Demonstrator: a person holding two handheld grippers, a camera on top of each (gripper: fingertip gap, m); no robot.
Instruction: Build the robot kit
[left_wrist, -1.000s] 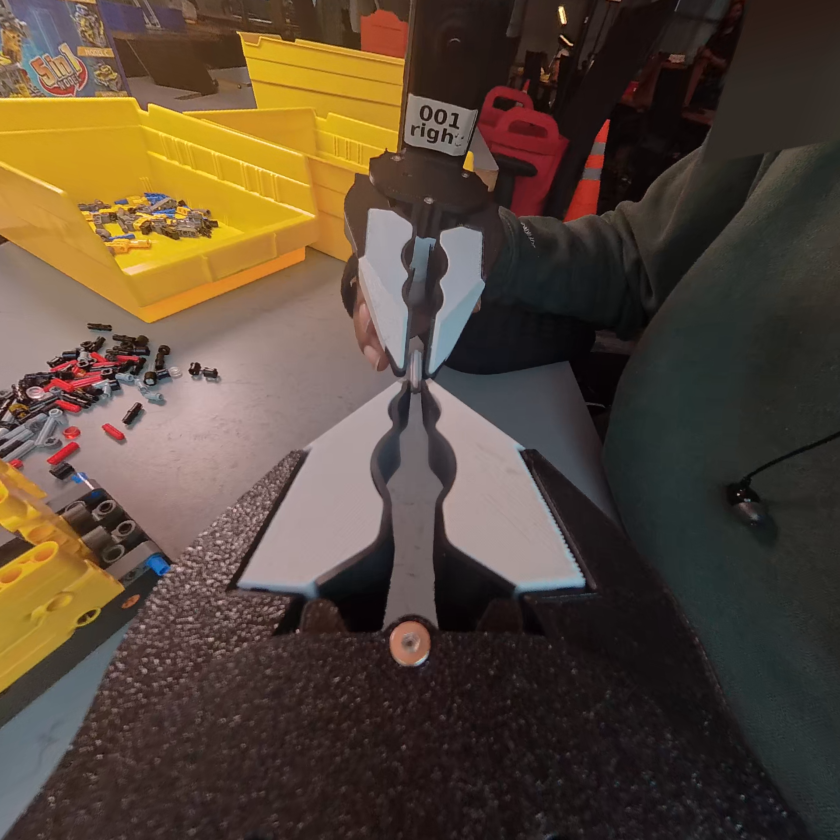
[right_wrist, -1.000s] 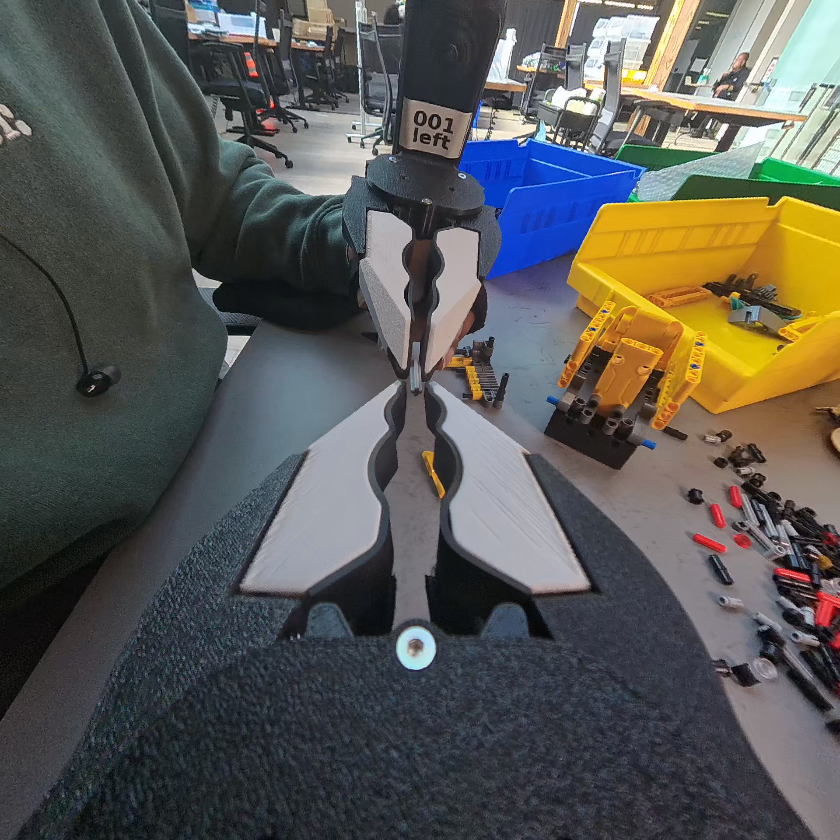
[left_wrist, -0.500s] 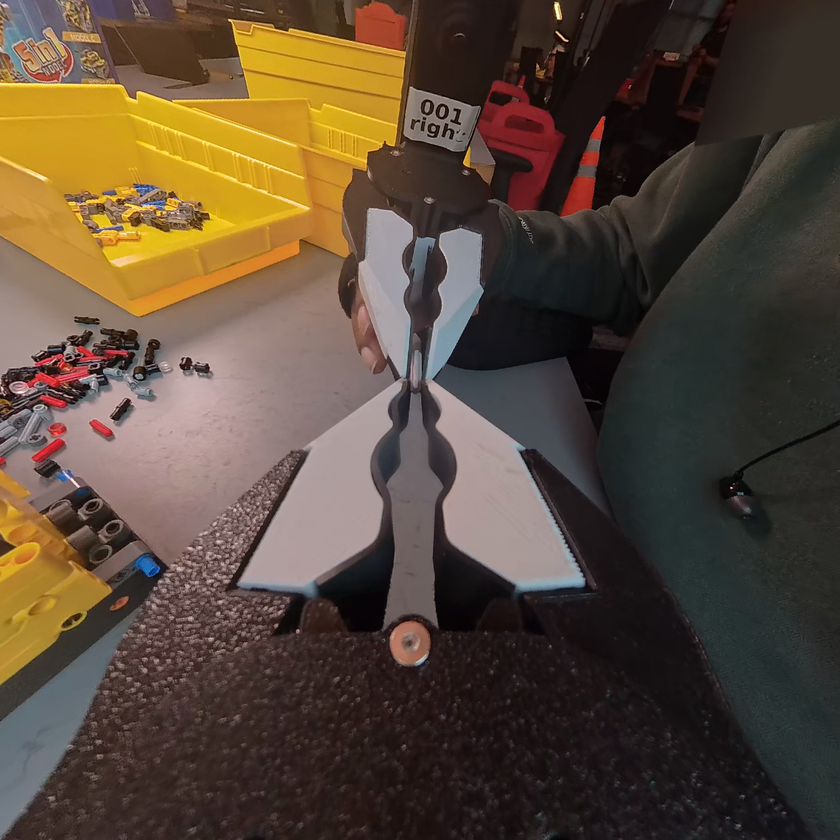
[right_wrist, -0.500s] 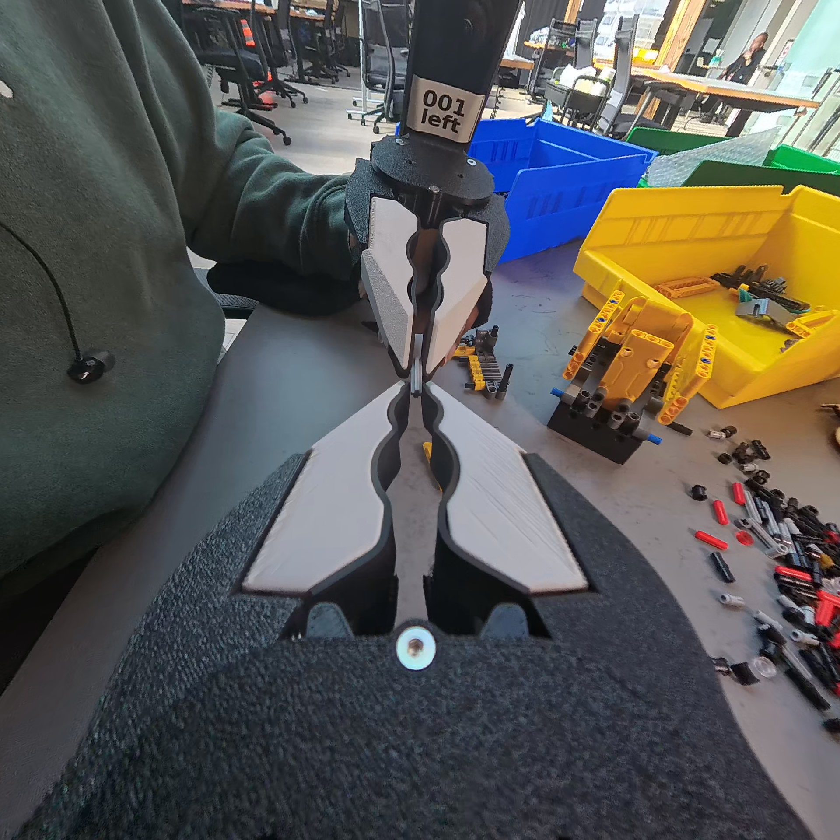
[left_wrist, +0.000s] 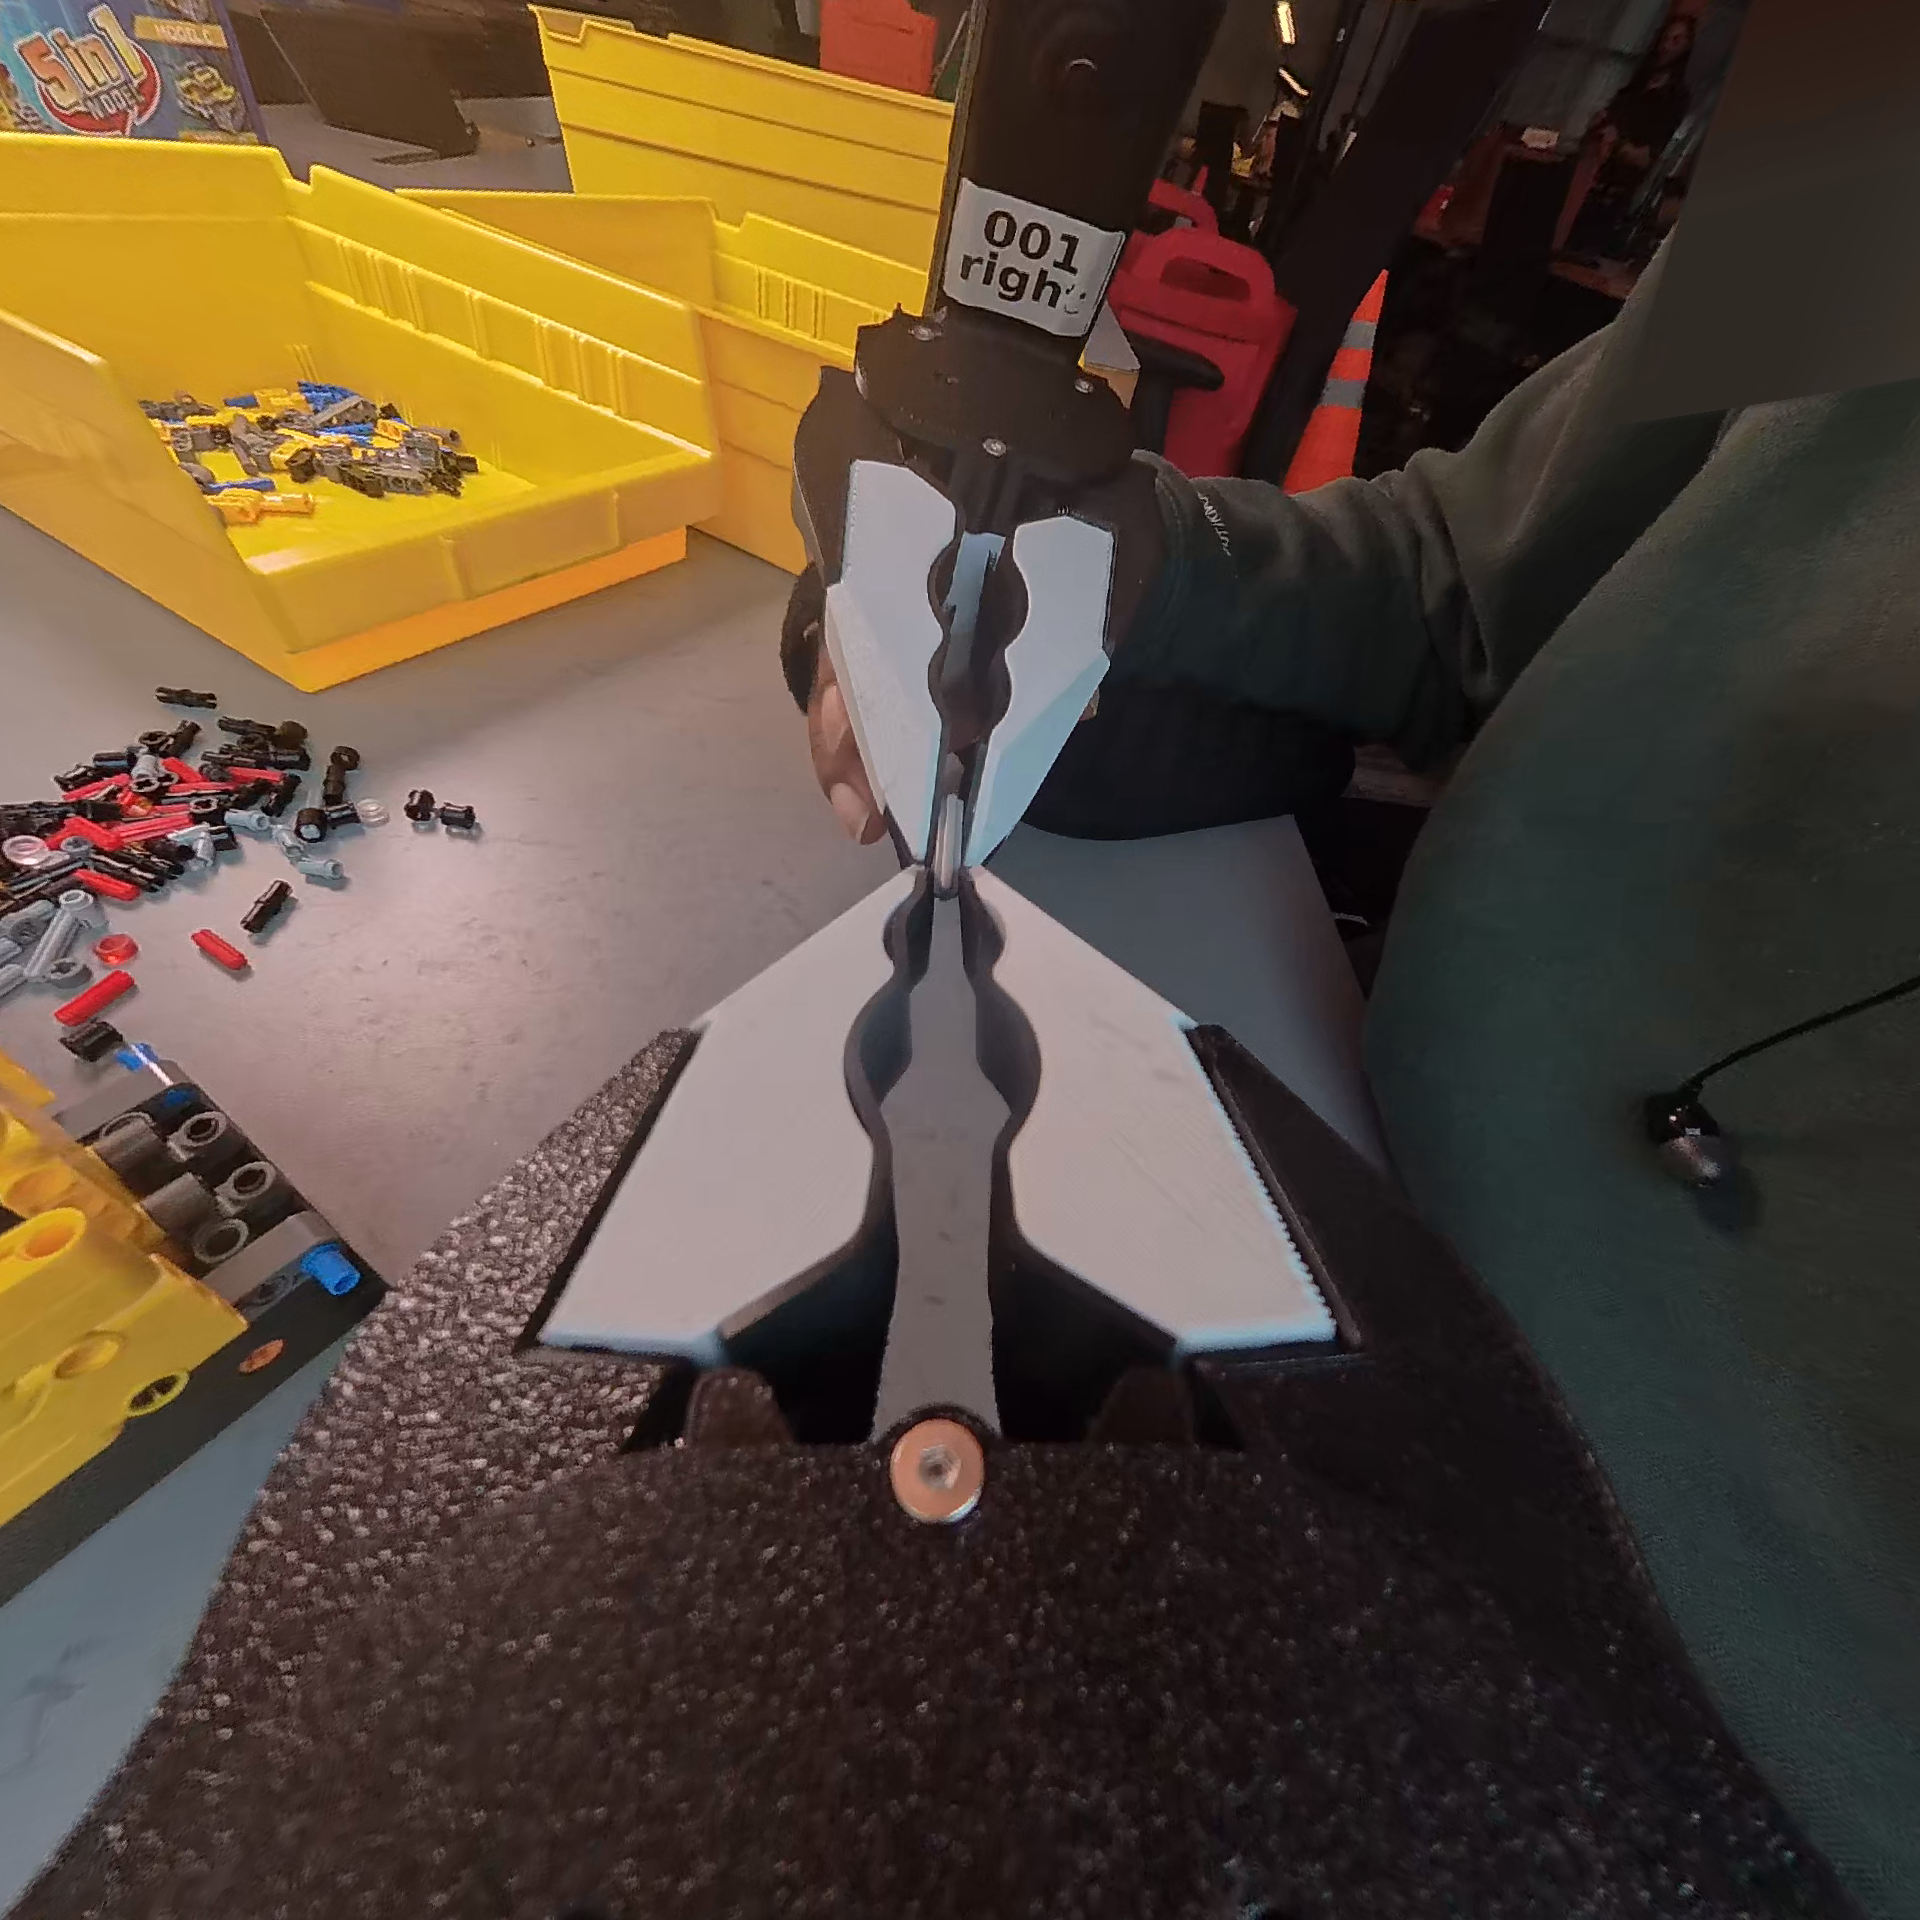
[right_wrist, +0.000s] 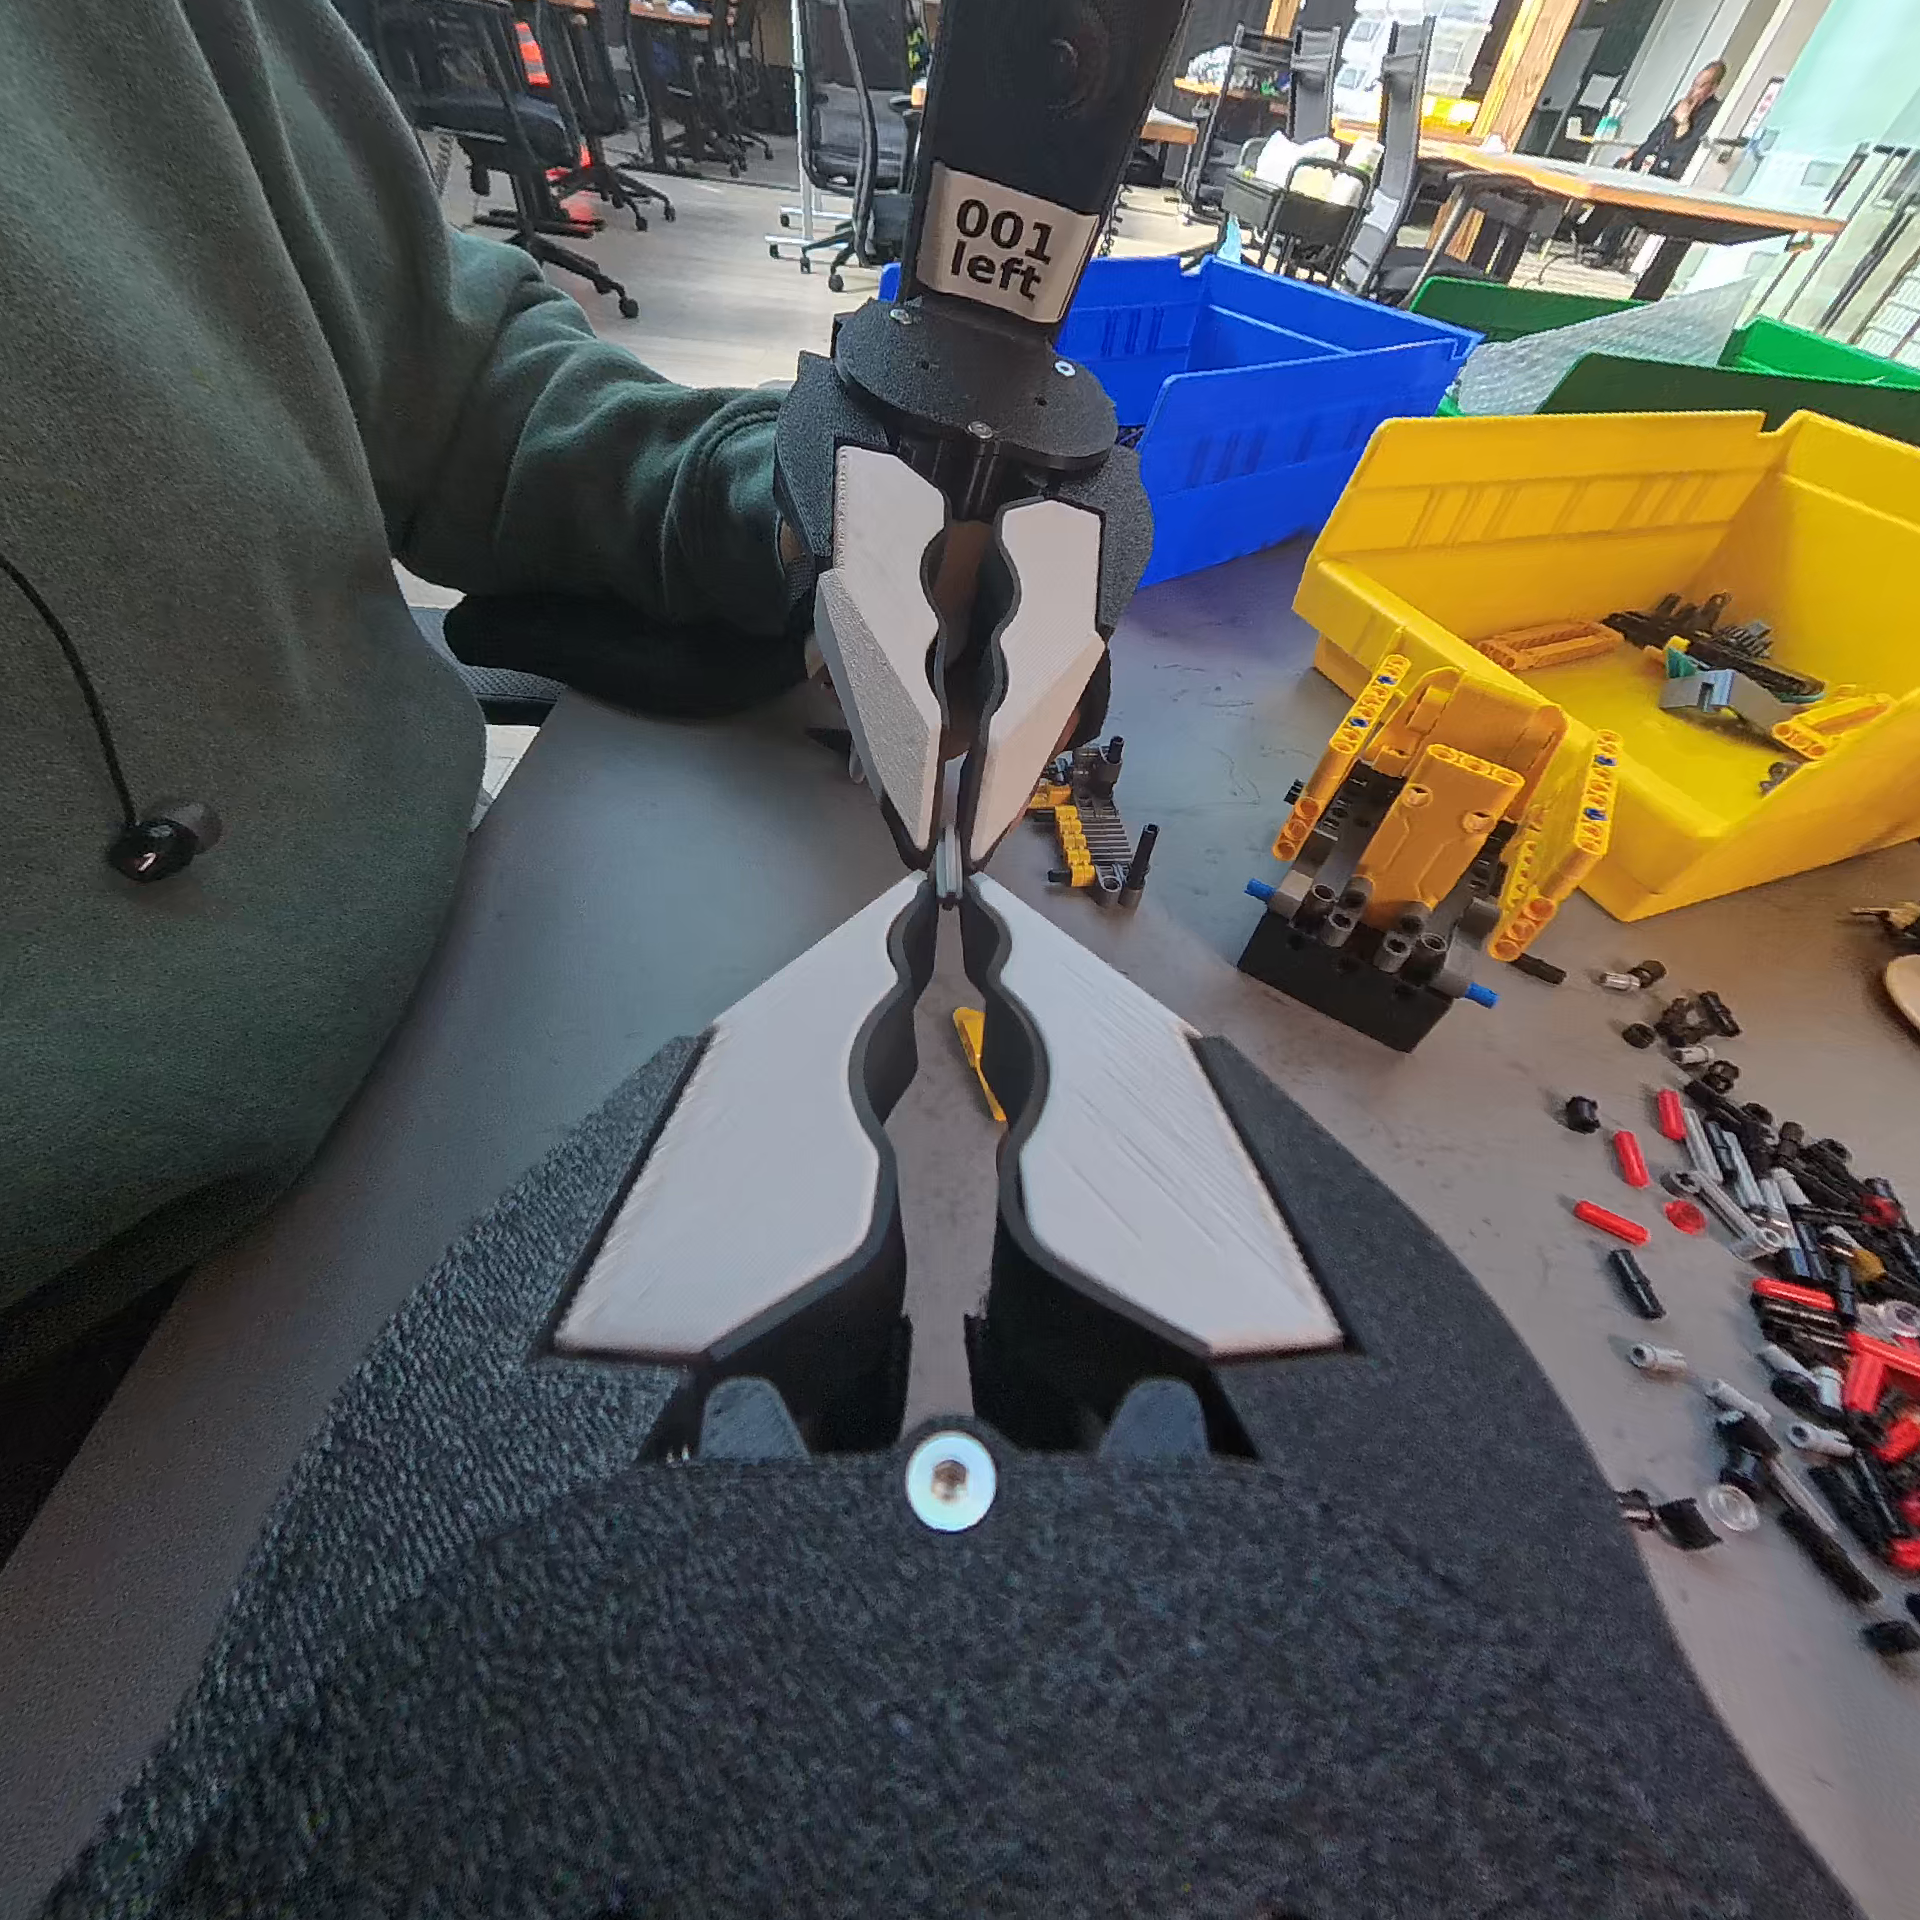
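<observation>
My two grippers meet tip to tip above the grey table. In the left wrist view my left gripper (left_wrist: 943, 885) is shut, and the right gripper (left_wrist: 945, 847) points down at it from above. A small light grey pin (left_wrist: 945, 844) is pinched where the two pairs of tips meet. In the right wrist view my right gripper (right_wrist: 948, 902) is shut on the same grey pin (right_wrist: 948, 868), and the left gripper (right_wrist: 948, 844) holds its other end. A person in a green sweater holds both grippers.
A yellow bin (left_wrist: 468, 561) with small parts stands at the back left. A loose pile of red, black and grey pins (left_wrist: 156, 810) lies on the table (left_wrist: 520, 987). A yellow and black model (right_wrist: 1434, 862), a yellow bin (right_wrist: 1621, 551), a blue bin (right_wrist: 1247, 395) and a small yellow piece (right_wrist: 977, 1060) are also in view. My two grippers' fingertips are within a few centimetres of each other.
Both grippers stay tip to tip on the grey pin. The pair has shifted slightly, so the bins and the pile of parts sit a little differently in both views.
</observation>
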